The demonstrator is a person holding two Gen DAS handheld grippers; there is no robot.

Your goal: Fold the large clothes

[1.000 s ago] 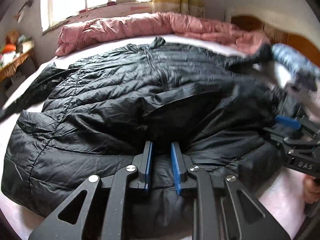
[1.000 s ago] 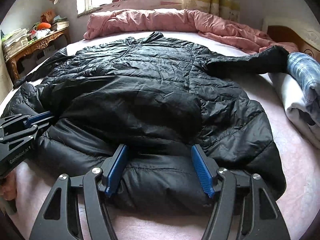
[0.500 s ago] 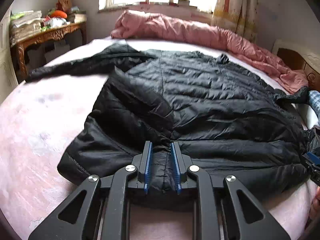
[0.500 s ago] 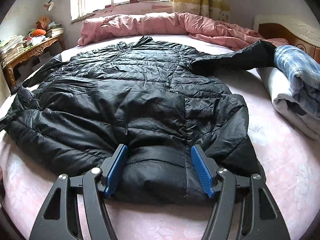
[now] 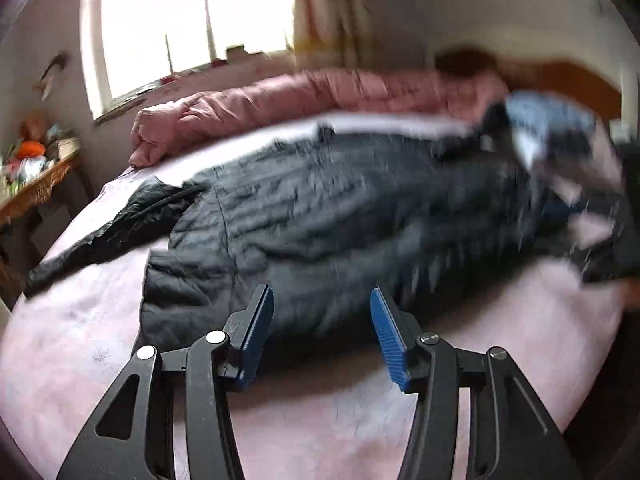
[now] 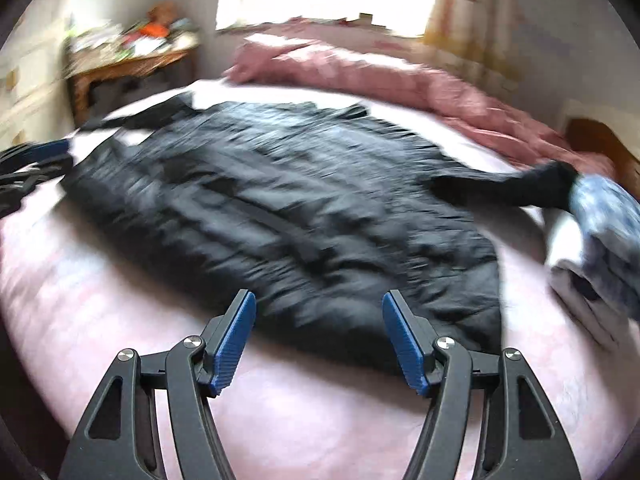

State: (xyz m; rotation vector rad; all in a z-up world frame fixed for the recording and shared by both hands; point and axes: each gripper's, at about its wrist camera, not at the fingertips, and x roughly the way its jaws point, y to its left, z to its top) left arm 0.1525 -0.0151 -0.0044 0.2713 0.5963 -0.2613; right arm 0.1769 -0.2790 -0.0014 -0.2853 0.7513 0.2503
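- Left gripper [image 5: 322, 330]: black frame, blue ribbed pads [image 5: 387, 336], jaws spread wide with nothing between them; it sits above the pink bedsheet [image 5: 320, 412] at the near hem of the jacket.
- Right gripper [image 6: 319, 334]: same build, blue pads [image 6: 234, 338], jaws likewise spread and holding nothing; it sits over the bedsheet [image 6: 312, 412] just short of the jacket's near edge.
- Jacket [image 5: 340, 220]: black, quilted, puffy, lying spread across the middle of the bed, hem toward both cameras, collar toward the far side. Both views are motion-blurred, so seams and folds cannot be made out in detail.
- Sleeve, left side [image 5: 108, 236]: stretched out flat on the sheet, away from the body of the jacket [image 6: 280, 216].
- Sleeve, right side [image 6: 508, 182]: stretched out toward the folded clothes.
- Folded clothes [image 6: 604, 236]: a blue plaid piece on top of pale fabric, at the right edge of the bed, touching the sleeve's end.
- Pink quilt [image 5: 304, 100]: bunched along the far side of the bed, beyond the collar.
- Wooden side table [image 6: 128, 68]: cluttered, left of the bed by the wall.
- Window [image 5: 192, 28]: bright, behind the quilt, with a curtain [image 6: 468, 28] to its right.
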